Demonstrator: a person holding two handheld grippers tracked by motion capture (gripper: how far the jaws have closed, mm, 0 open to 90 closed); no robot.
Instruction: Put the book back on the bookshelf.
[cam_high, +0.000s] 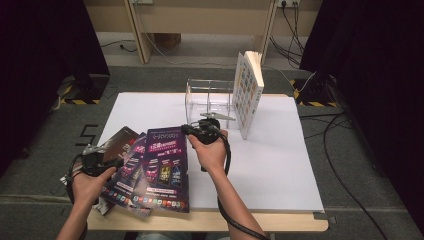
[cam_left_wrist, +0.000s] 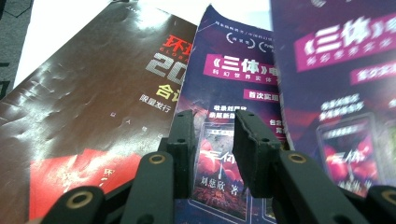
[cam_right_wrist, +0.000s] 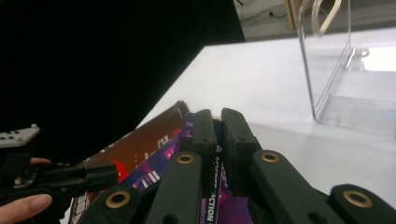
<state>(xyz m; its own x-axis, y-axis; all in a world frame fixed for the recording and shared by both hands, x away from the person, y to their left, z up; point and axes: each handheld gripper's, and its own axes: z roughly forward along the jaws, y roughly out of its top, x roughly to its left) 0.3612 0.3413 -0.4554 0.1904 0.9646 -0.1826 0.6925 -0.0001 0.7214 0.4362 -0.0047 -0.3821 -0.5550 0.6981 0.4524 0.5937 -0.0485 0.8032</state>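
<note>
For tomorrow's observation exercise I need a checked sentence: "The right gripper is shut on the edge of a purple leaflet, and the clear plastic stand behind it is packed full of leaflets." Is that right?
Not quite. The right gripper is indeed shut on the edge of the purple leaflet, but the clear plastic stand is empty, as the high view shows.

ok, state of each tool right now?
Left tool: open, jaws apart above the middle purple booklet, not pressing it.
Right tool: shut on the top edge of the front purple booklet.
</note>
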